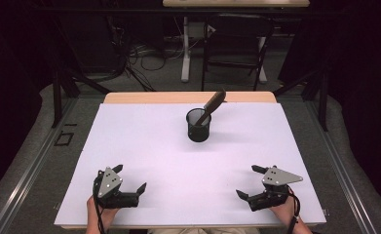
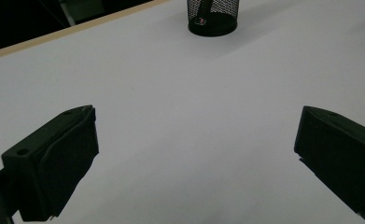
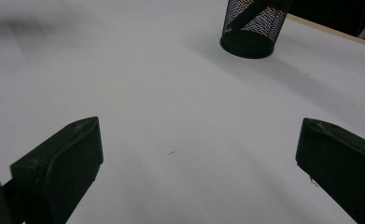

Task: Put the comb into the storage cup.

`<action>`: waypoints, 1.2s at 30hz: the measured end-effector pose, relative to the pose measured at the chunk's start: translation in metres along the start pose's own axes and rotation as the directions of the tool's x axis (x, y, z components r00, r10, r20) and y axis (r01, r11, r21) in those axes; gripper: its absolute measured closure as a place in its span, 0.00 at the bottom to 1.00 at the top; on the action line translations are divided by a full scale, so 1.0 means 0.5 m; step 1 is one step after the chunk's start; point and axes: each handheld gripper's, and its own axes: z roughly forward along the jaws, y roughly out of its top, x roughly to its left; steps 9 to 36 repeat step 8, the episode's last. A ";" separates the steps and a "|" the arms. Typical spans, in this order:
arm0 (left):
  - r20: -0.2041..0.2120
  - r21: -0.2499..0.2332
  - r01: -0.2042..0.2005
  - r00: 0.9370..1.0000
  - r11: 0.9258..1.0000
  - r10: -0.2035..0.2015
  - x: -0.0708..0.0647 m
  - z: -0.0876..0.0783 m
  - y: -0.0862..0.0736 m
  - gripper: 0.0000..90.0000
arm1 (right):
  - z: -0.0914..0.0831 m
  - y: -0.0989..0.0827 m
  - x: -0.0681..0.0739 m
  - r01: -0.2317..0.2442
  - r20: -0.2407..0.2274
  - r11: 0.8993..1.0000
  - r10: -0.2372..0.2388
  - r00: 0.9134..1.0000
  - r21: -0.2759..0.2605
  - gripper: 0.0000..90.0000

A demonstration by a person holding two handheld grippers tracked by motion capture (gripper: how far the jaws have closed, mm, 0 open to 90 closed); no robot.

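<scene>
- Cup [image 1: 199, 126], black mesh, stands upright near the table's [image 1: 129, 146] far middle, well apart from both grippers; a dark tool [image 1: 212, 105] leans in it, handle poking over the rim toward the right.
- Left gripper [image 1: 129, 181], at the near left edge, has its jaws spread wide with nothing between them.
- Right gripper [image 1: 250, 181], at the near right edge, is likewise wide open and empty.
- Judgement: with the tool in the cup and both grippers clear, the work looks either finished or not yet begun; I cannot tell which.
</scene>
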 end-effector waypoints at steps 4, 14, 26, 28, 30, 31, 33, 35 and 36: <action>0.005 -0.004 0.005 1.000 1.000 -0.005 0.002 0.002 0.001 0.00 | 0.000 0.000 0.002 0.000 -0.001 1.000 0.000 1.000 0.000 0.00; 0.008 0.003 0.007 1.000 1.000 -0.007 0.006 0.005 0.001 0.00 | 0.000 0.000 0.000 0.001 0.001 1.000 -0.001 1.000 0.000 0.00; 0.008 0.003 0.007 1.000 1.000 -0.007 0.006 0.005 0.001 0.00 | 0.000 0.000 0.000 0.001 0.001 1.000 -0.001 1.000 0.000 0.00; 0.008 0.003 0.007 1.000 1.000 -0.007 0.006 0.005 0.001 0.00 | 0.000 0.000 0.000 0.001 0.001 1.000 -0.001 1.000 0.000 0.00; 0.008 0.003 0.007 1.000 1.000 -0.007 0.006 0.005 0.001 0.00 | 0.000 0.000 0.000 0.001 0.001 1.000 -0.001 1.000 0.000 0.00; 0.008 0.003 0.007 1.000 1.000 -0.007 0.006 0.005 0.001 0.00 | 0.000 0.000 0.000 0.001 0.001 1.000 -0.001 1.000 0.000 0.00; 0.008 0.003 0.007 1.000 1.000 -0.007 0.006 0.005 0.001 0.00 | 0.000 0.000 0.000 0.001 0.001 1.000 -0.001 1.000 0.000 0.00; 0.008 0.003 0.007 1.000 1.000 -0.007 0.006 0.005 0.001 0.00 | 0.000 0.000 0.000 0.001 0.001 1.000 -0.001 1.000 0.000 0.00; 0.008 0.003 0.007 1.000 1.000 -0.007 0.006 0.005 0.001 0.00 | 0.000 0.000 0.000 0.001 0.001 1.000 -0.001 1.000 0.000 0.00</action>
